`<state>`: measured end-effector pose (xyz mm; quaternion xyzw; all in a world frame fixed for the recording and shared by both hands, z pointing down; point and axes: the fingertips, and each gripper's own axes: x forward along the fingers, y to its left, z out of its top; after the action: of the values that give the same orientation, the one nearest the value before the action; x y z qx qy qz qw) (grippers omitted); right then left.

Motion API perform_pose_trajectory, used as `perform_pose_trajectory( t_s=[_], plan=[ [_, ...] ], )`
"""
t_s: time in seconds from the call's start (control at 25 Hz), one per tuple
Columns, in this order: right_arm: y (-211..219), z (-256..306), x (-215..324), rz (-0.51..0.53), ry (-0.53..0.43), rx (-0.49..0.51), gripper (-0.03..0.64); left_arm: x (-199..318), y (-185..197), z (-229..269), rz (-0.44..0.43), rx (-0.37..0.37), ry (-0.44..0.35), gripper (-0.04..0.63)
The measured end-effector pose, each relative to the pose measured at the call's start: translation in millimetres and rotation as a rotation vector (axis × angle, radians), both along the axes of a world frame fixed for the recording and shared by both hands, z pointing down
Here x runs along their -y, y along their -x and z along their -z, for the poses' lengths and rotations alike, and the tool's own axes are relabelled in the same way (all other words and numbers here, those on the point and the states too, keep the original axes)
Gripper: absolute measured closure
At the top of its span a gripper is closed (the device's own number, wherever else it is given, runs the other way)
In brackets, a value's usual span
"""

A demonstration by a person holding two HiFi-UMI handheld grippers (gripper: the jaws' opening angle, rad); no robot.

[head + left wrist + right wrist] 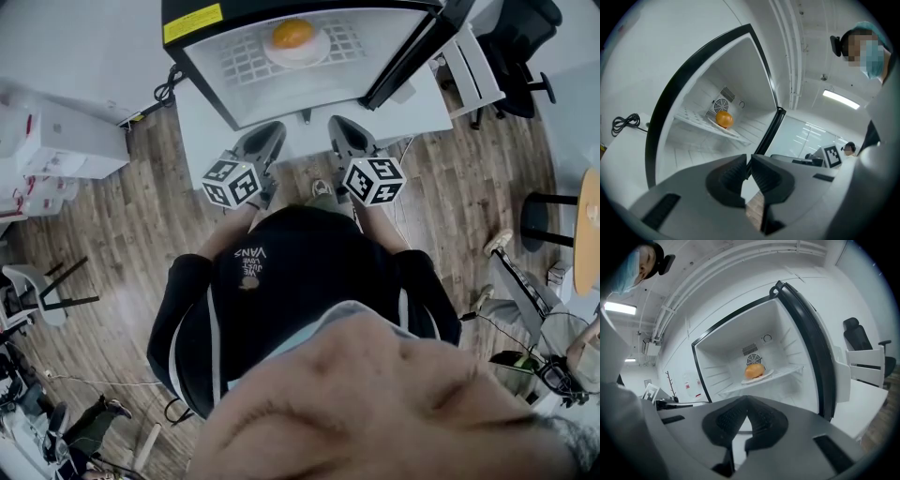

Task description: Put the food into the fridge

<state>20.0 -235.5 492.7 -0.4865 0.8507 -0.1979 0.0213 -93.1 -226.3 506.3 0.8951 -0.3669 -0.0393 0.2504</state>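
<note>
Right gripper (746, 401) facing fridge (787, 348), chair (855, 336) beside

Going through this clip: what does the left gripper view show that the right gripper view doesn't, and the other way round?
Only the left gripper view shows a coiled black cable lying on the white surface left of the fridge. Only the right gripper view shows a black office chair off to the right. Both views show the open white fridge with a black frame, and inside it the round orange food sitting on a white plate on the shelf.
</note>
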Motion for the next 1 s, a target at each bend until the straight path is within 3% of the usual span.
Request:
perform_pose_trajectory(
  t_s=[1.0],
  plan=[
    [-2.4,-3.9,5.9,-0.016,0.003,-0.025,0.604,5.0,0.1,-3.5,0.005,-0.004,-0.001,0.555]
  ],
)
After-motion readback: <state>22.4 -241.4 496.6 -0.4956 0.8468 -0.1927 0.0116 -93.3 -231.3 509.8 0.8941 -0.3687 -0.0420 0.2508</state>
